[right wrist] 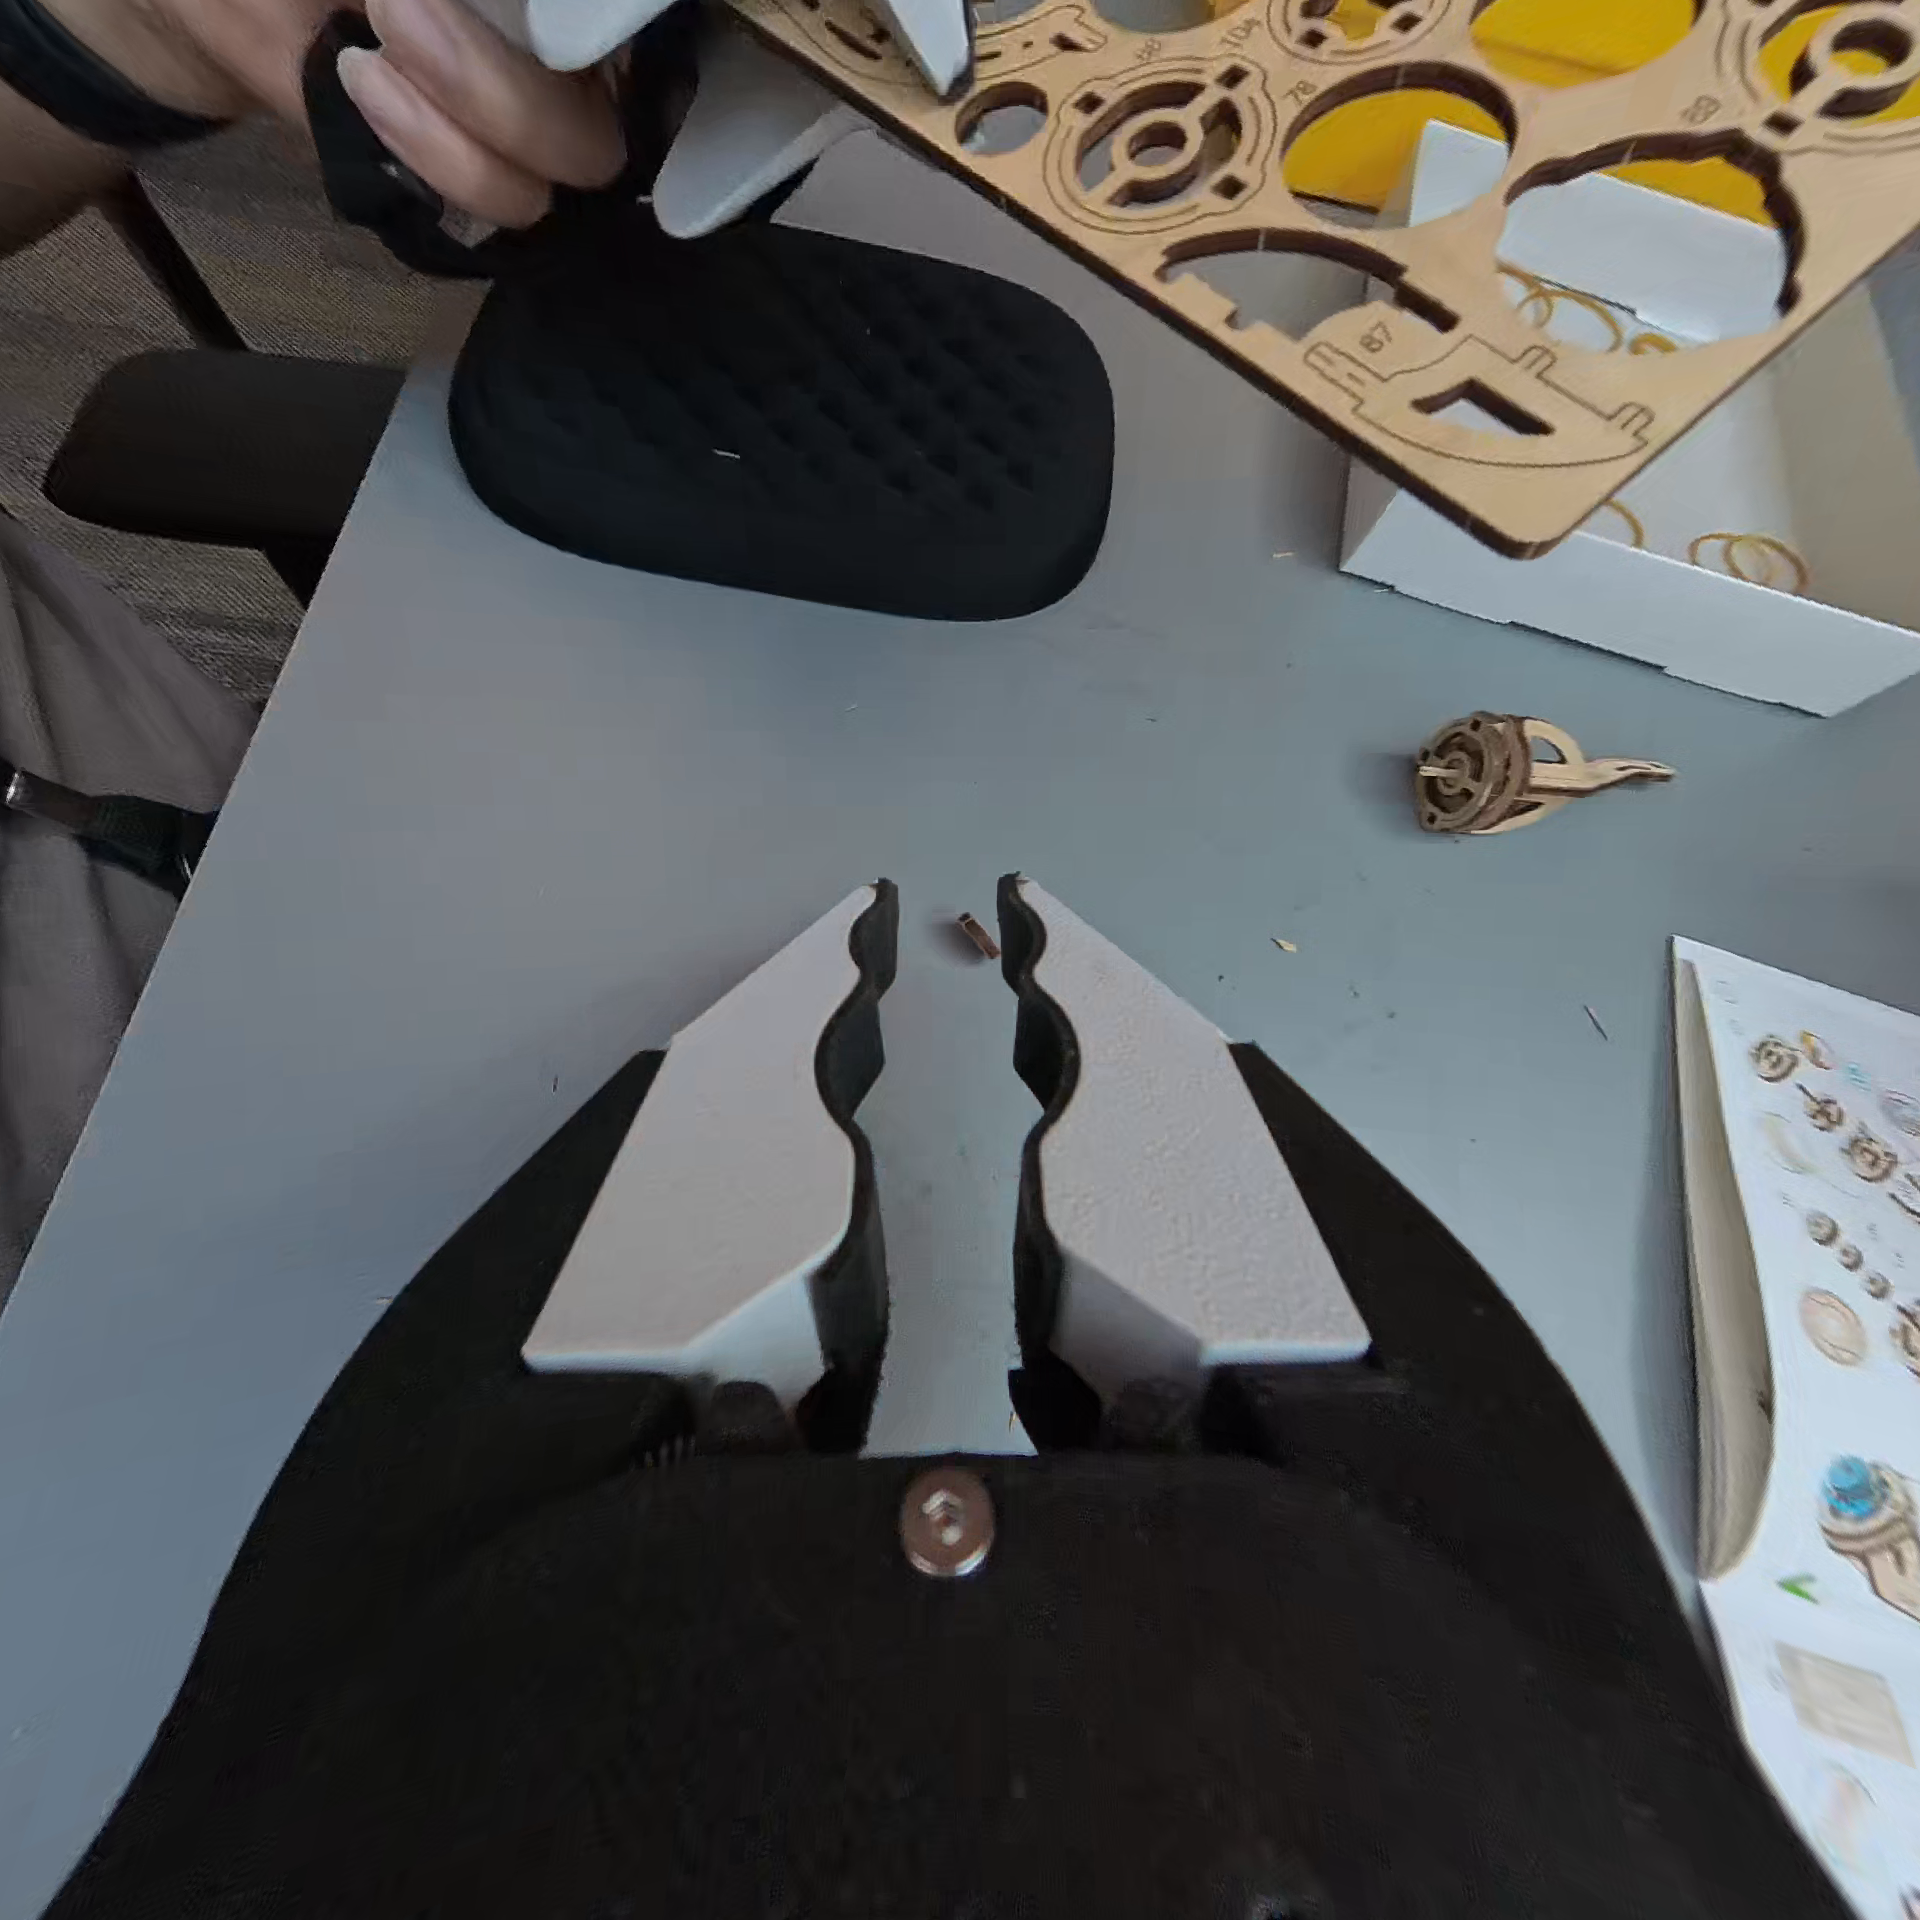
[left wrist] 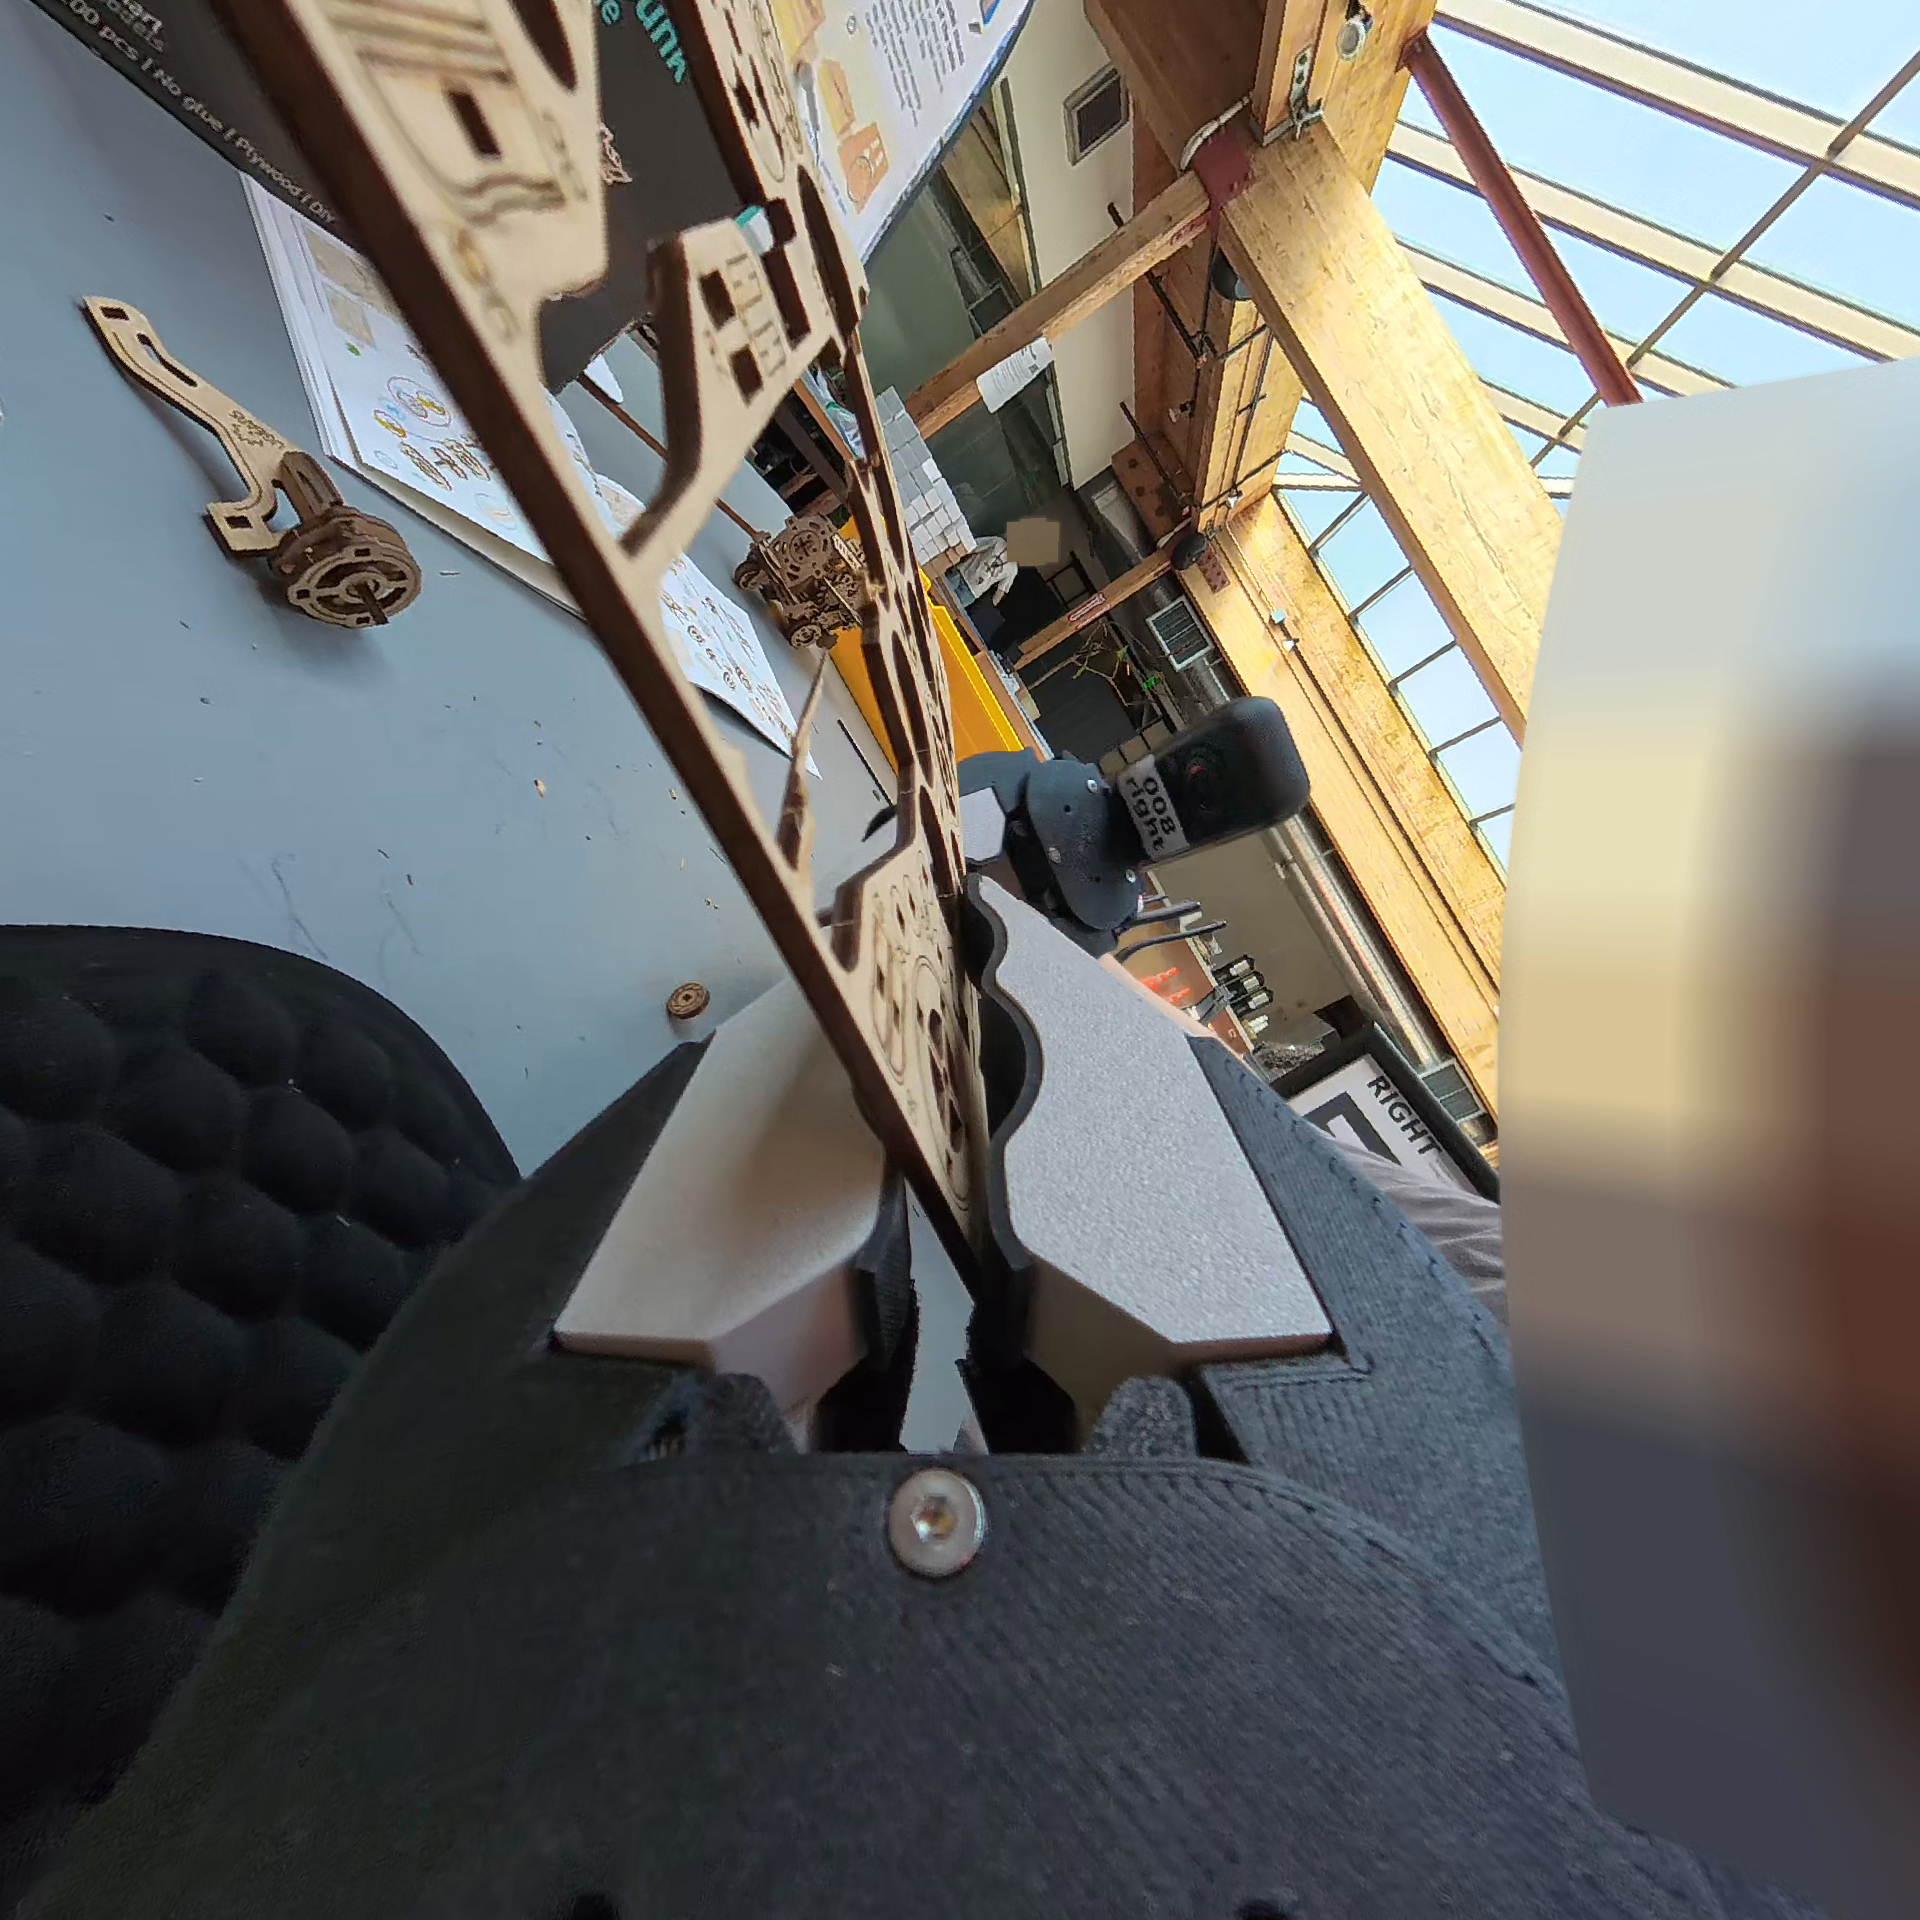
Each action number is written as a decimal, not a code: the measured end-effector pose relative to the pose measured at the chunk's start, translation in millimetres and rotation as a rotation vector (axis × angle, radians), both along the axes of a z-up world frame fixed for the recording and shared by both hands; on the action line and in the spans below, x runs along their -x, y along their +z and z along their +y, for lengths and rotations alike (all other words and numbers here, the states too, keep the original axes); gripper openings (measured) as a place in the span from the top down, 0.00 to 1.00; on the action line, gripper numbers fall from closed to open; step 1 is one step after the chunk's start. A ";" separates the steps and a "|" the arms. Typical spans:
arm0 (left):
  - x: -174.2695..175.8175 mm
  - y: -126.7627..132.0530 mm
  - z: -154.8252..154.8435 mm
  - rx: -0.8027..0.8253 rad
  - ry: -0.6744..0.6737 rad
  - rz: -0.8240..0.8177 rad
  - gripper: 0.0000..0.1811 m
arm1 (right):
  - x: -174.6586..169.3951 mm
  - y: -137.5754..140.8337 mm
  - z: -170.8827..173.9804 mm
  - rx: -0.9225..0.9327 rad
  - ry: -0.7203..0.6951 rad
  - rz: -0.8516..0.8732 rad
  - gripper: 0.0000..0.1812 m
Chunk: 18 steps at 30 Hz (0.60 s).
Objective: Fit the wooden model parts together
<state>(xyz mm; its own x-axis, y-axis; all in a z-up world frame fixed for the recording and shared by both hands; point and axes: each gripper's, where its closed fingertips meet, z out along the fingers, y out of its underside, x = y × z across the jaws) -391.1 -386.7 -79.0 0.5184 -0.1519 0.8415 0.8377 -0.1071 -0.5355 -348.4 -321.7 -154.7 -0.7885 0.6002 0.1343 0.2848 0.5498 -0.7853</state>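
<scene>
My left gripper (left wrist: 868, 997) is shut on the lower edge of a plywood sheet (left wrist: 665, 582) of laser-cut parts and holds it up, tilted, above the grey table (left wrist: 395, 810). In the right wrist view the sheet (right wrist: 1382, 343) hangs at the top right, gripped by the left gripper (right wrist: 831, 104) in a person's hand. My right gripper (right wrist: 948, 894) is open by a narrow gap, low over the table. A tiny brown wooden bit (right wrist: 977, 935) lies between its tips. An assembled wooden wheel with a lever (right wrist: 1496, 774) lies to the right; it also shows in the left wrist view (left wrist: 312, 520).
A black dimpled pad (right wrist: 779, 416) lies near the table's left edge. A white box (right wrist: 1662, 613) with rubber bands stands behind the sheet. An instruction booklet (right wrist: 1818, 1351) lies at the right. A small wooden disc (left wrist: 688, 1000), a finished model (left wrist: 810, 577) and the dark kit box (left wrist: 156, 83) sit farther off. Left tips to right tips: about 12 centimeters.
</scene>
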 end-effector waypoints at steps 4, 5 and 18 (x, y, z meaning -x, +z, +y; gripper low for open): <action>-3.5 3.1 -4.0 0.002 0.000 0.010 0.99 | 11.5 -25.4 -14.9 0.024 0.091 -0.102 0.86; -4.1 4.1 -5.8 0.002 0.001 0.012 0.99 | 8.2 -30.1 -20.1 0.023 0.131 -0.129 0.86; -11.7 9.3 -1.2 -0.028 -0.048 -0.007 0.99 | -2.1 -40.2 4.0 -0.002 0.052 -0.158 0.86</action>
